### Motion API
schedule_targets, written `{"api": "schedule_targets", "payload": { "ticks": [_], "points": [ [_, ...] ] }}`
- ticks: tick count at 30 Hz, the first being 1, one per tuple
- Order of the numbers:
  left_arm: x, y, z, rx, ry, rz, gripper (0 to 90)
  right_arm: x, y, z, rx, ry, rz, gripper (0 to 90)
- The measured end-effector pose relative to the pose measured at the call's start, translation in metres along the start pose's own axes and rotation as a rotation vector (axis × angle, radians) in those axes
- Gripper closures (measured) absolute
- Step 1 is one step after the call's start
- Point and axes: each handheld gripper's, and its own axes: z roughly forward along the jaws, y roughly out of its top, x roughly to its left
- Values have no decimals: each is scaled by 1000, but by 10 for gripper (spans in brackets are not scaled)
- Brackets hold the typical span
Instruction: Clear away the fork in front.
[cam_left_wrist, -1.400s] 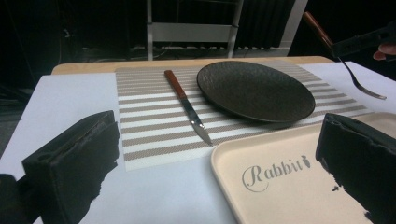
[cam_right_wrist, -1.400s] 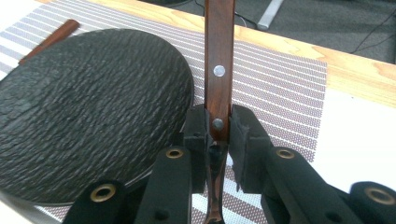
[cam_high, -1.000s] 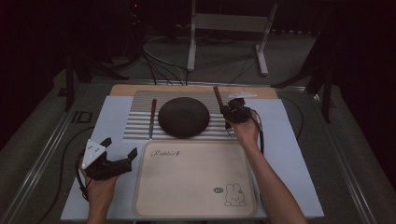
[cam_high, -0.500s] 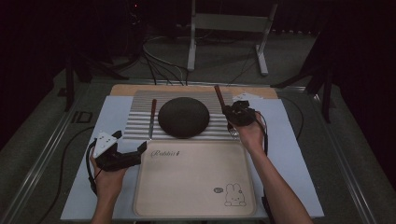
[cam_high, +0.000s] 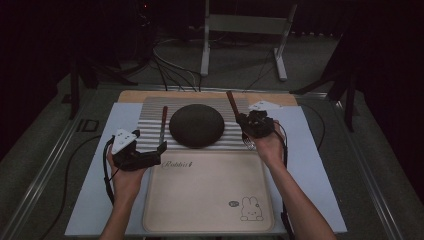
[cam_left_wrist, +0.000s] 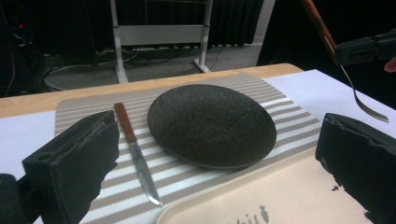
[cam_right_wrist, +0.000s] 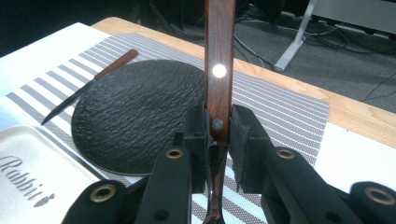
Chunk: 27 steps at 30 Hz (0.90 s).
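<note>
A dark round plate (cam_high: 196, 125) sits in the middle of a striped placemat (cam_high: 150, 107). A knife (cam_high: 163, 122) with a wooden handle lies on the mat left of the plate, also seen in the left gripper view (cam_left_wrist: 134, 151). My right gripper (cam_high: 252, 125) hovers at the plate's right, shut on a wooden-handled utensil (cam_right_wrist: 219, 56) held upright, its metal end (cam_left_wrist: 369, 105) hanging below. My left gripper (cam_high: 159, 151) stands open at the mat's front left corner, jaws wide apart (cam_left_wrist: 218, 140), facing the plate and the knife.
A beige tray (cam_high: 210, 195) printed with a rabbit lies in front of the mat, on a white sheet (cam_high: 310, 150) that covers the table. A wooden strip (cam_high: 130, 95) runs along the far edge. A white stand (cam_high: 207, 35) and cables lie on the floor beyond.
My left gripper has moved forward and to the right, up to the mat's front left corner. The right gripper has stayed beside the plate with the utensil.
</note>
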Motion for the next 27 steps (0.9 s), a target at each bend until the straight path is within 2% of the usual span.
{"api": "schedule_targets", "payload": {
  "ticks": [8, 18, 27],
  "points": [
    [-8, 15, 13, -9, -26, 6, 2, 6, -3, -9, -26, 19, -13, 776],
    [-25, 35, 35, -17, -80, 10, 2, 15, -9, -23, -69, 49, -23, 776],
    [-35, 44, 51, -16, -107, 8, 13, 24, -14, -29, -91, 72, -30, 776]
  ]
}}
